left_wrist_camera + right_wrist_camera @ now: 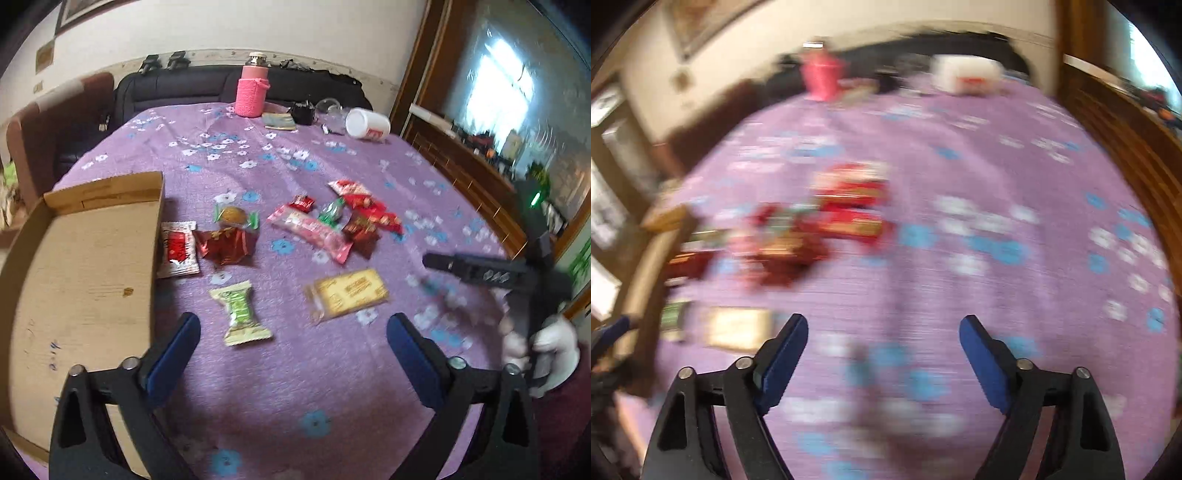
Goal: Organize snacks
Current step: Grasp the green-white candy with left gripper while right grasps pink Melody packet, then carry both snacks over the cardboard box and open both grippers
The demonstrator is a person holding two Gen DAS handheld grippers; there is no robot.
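Several wrapped snacks lie on the purple flowered cloth [317, 373]: a green-and-cream packet [242, 312], a yellow packet [349, 293], a pink bar [312, 230], a dark red wrapper [229, 243], a white-and-red packet [178, 249], a round brown snack [232, 216] and a red pile [365, 214]. An open cardboard box [81, 280] stands at the left. My left gripper [293, 332] is open and empty, just before the green packet. My right gripper [882, 332] is open and empty above bare cloth; its view is blurred, with the snack pile [827, 221] to its upper left.
At the table's far edge stand a pink knitted bottle [252, 90], a tipped white cup [367, 123], a small black object [303, 110] and a flat packet [279, 121]. A dark sofa [177, 92] is behind. A wooden cabinet [461, 173] runs along the right.
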